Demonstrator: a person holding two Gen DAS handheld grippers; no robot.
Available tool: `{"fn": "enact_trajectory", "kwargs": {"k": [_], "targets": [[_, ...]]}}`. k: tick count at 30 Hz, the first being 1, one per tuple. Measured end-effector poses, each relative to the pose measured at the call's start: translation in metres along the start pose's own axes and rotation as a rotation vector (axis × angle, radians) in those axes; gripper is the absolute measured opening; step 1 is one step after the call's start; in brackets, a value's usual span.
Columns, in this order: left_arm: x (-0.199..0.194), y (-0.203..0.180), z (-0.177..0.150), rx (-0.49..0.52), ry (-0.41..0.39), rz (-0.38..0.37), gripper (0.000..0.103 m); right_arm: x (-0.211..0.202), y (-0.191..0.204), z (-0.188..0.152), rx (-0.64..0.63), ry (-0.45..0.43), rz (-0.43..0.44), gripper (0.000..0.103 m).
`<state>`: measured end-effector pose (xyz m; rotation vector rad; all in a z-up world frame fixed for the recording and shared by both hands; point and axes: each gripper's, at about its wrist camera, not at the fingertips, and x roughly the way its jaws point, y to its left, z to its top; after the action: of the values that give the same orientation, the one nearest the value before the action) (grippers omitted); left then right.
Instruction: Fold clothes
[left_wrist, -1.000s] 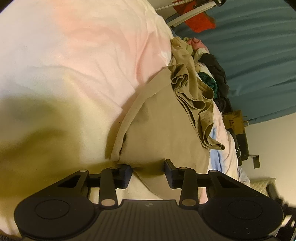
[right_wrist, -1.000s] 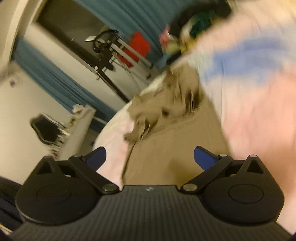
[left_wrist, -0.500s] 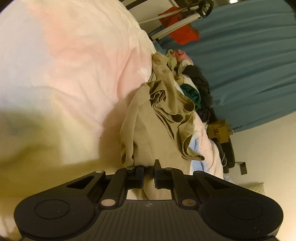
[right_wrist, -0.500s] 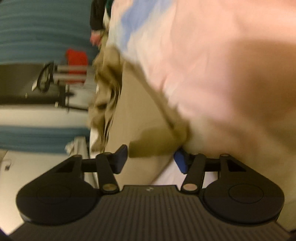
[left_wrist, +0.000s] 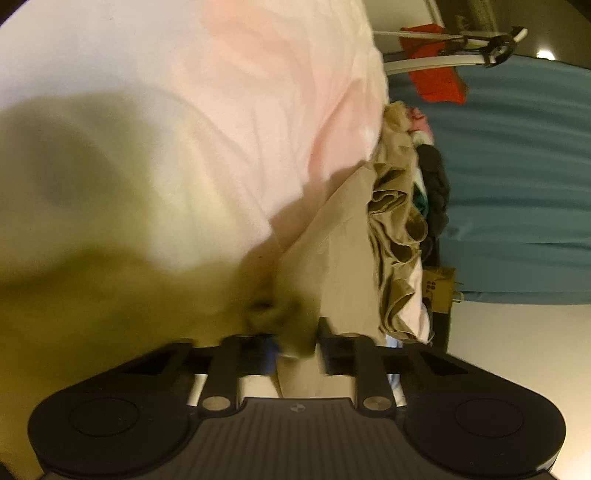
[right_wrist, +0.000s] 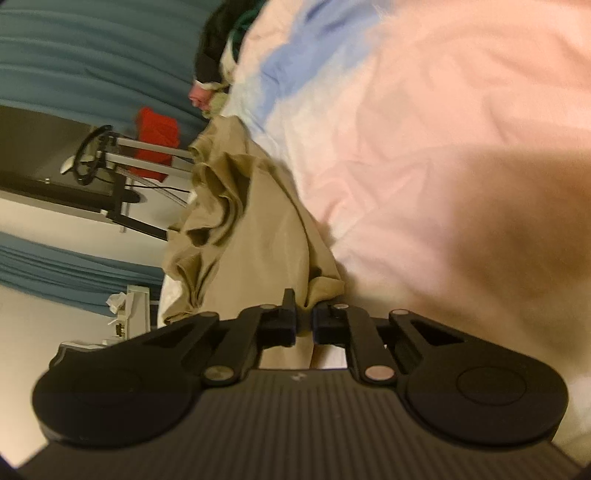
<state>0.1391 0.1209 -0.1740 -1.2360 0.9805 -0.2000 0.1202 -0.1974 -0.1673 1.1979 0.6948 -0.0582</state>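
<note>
A tan garment (left_wrist: 343, 258) lies on a pink and white bedsheet (left_wrist: 221, 110), flat near me and crumpled into folds at its far end. My left gripper (left_wrist: 296, 347) is closed on a bunched edge of it, though the view is blurred and the jaws stand a little apart around the thick cloth. In the right wrist view the same tan garment (right_wrist: 258, 240) runs up and left from my right gripper (right_wrist: 304, 321), which is shut on a corner of it. The bedsheet (right_wrist: 424, 147) fills that view's right side.
A pile of dark, green and pink clothes (left_wrist: 432, 192) sits past the garment at the bed's far edge. Behind it hang blue curtains (left_wrist: 517, 184). A metal rack (left_wrist: 443, 62) with a red item (left_wrist: 436, 81) and a cardboard box (left_wrist: 439, 288) stand beside the bed.
My right gripper came down onto the garment's corner and shut on it. My left gripper shut on the near edge, and its jaws now sit slightly wider around bunched cloth.
</note>
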Motion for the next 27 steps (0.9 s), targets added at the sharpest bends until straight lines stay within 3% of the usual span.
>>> {"fn": "enact_trajectory", "kwargs": {"k": [5,9,12,20,23,27], "targets": [[-0.015,-0.017,-0.006,0.101,-0.038,-0.043,0.009,-0.016,0.019,0.000,-0.093,-0.044,0.017,0.009],[-0.055,-0.043,-0.025,0.238,-0.115,-0.086,0.008,-0.045,0.036,-0.005,-0.146,-0.069,0.061,0.009],[-0.089,-0.053,-0.048,0.294,-0.129,-0.127,0.008,-0.081,0.043,-0.016,-0.186,-0.098,0.106,0.009],[-0.176,-0.033,-0.121,0.328,-0.144,-0.153,0.008,-0.179,0.036,-0.063,-0.236,-0.143,0.164,0.009],[-0.193,-0.024,-0.143,0.316,-0.142,-0.136,0.008,-0.181,0.035,-0.062,-0.226,-0.144,0.147,0.009],[-0.190,-0.026,-0.145,0.337,-0.115,-0.092,0.008,-0.183,0.034,-0.061,-0.214,-0.146,0.123,0.009]]}}
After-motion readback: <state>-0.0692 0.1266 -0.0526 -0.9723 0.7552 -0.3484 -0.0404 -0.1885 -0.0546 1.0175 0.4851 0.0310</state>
